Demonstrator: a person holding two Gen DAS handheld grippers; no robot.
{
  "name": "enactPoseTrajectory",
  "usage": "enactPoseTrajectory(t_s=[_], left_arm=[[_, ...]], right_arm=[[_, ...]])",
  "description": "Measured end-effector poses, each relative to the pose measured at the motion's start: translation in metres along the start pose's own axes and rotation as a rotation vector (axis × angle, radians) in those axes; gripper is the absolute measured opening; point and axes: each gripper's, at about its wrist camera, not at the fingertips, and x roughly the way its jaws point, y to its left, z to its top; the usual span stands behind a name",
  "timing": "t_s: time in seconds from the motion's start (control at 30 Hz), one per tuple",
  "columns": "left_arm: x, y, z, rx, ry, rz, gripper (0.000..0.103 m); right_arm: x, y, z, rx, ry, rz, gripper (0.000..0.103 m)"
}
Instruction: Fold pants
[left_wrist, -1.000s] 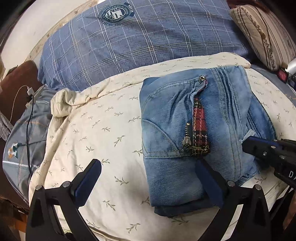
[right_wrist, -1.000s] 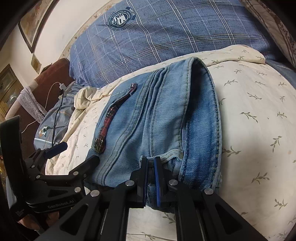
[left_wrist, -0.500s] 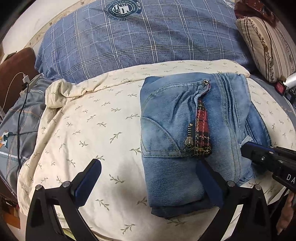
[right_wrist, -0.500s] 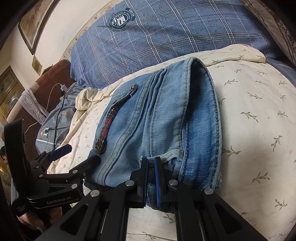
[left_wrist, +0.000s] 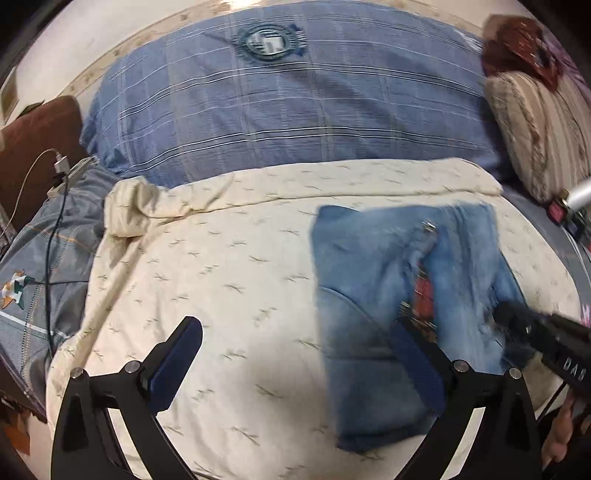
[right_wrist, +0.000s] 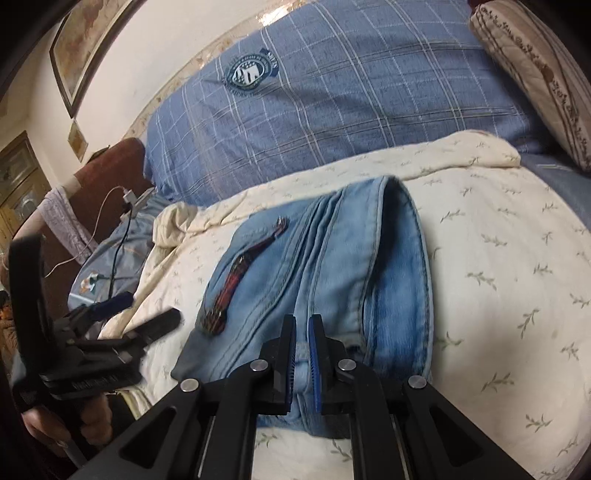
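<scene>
Pinching the near edge of the folded jeans (right_wrist: 332, 266), the right gripper (right_wrist: 302, 354) stays clenched on denim, unmoved from a second ago.

Its blue pads squeeze a fold of fabric, while the left gripper (left_wrist: 295, 362) hangs with jaws spread wide and empty, and has pulled back and to the left since the earlier frame, so the jeans now sit further right in its view. The jeans lie folded into a thick rectangle on the cream leaf-print sheet (right_wrist: 517, 258), a red plaid strip (right_wrist: 229, 291) showing on top, below the blue checked pillow (right_wrist: 332, 110).
</scene>
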Motion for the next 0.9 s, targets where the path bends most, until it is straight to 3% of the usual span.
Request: enactPoseTrajectory(t_s=[0.1, 0.27, 0.43, 0.7, 0.9], left_arm=[[0.012, 0.013, 0.002, -0.015, 0.031, 0.018, 0.101], [0.053, 0.004, -0.014, 0.033, 0.212, -0.001, 0.101], [0.042, -0.004, -0.003, 0.088, 0.151, 0.004, 0.101], [0.042, -0.018, 0.059, 0.112, 0.055, 0.013, 0.101], [0.078, -0.044, 0.079, 0.124, 0.089, 0.009, 0.101]], right_arm=[[0.014, -0.003, -0.001, 0.023, 0.058, -0.007, 0.009], [0.026, -0.004, -0.005, -0.004, 0.101, -0.014, 0.010], [0.024, -0.009, 0.003, 0.017, 0.111, -0.004, 0.011], [0.014, -0.009, 0.043, 0.017, -0.060, 0.035, 0.011], [0.035, -0.021, 0.074, 0.032, -0.057, 0.016, 0.011]])
